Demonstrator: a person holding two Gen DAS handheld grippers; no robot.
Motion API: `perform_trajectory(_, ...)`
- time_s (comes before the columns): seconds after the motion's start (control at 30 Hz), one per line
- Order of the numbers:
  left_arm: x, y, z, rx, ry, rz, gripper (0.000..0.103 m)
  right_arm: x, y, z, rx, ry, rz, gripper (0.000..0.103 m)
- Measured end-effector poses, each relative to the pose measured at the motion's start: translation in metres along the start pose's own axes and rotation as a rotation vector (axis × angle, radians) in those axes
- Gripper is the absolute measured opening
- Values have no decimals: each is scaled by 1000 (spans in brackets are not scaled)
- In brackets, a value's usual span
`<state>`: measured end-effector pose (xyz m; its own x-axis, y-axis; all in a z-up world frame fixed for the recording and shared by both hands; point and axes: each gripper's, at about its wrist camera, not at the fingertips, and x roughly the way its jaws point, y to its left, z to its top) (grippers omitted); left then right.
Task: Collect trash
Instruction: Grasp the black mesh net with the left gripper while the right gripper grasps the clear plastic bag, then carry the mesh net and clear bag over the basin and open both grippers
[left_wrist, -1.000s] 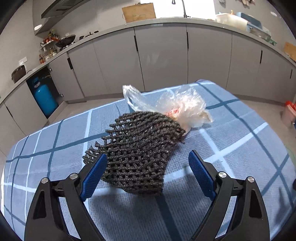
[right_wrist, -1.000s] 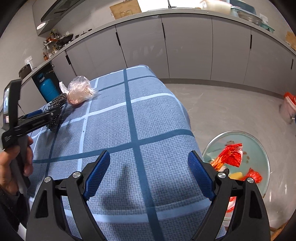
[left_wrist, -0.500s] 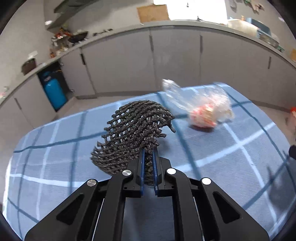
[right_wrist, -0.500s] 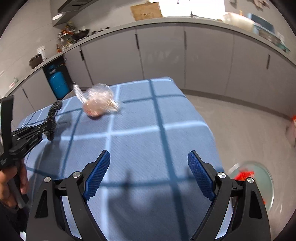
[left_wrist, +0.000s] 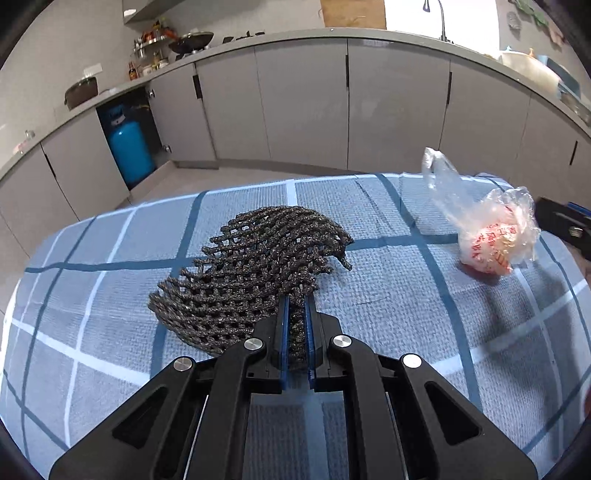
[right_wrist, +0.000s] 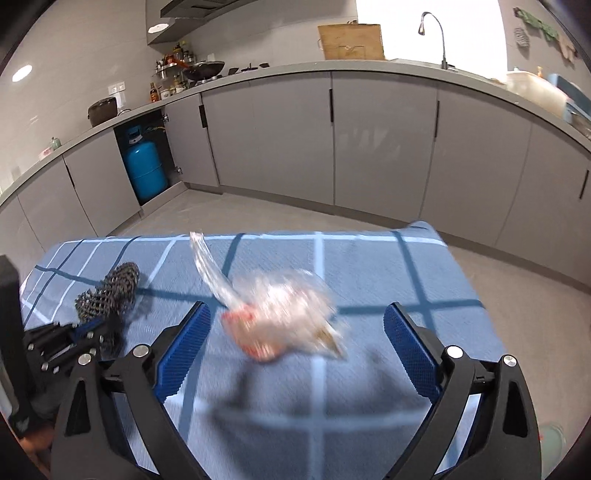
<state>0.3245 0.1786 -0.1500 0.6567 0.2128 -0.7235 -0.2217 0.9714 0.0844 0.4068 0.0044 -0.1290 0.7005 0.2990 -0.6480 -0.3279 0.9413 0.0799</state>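
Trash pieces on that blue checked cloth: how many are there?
2. A black foam net is pinched between the left gripper's fingers, and a crumpled clear plastic bag lies ahead of the opening right gripper. More may sit outside both views.

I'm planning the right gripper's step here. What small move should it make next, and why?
Probably ease the right gripper forward and down around the clear plastic bag: its jaws are opening, with the bag lying ahead on the checked cloth, untouched. The left gripper already clamps the black foam net.

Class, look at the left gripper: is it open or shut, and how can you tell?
Shut: the left gripper has its blue pads pinching an edge of the black foam net.
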Motion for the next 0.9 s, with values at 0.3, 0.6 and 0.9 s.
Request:
perform_trajectory(0.3, 8, 7, -3, -16, 14, -27, 9, 51, 10, -12, -17, 132, 26, 85)
perform_trajectory(0.6, 11, 9, -3, -27, 14, -33, 9, 53, 18, -19, -45, 144, 43, 60)
perform_trajectory(0.9, -3, 4, -4, -17, 0, -33, 9, 33, 13, -23, -17, 118, 55, 45)
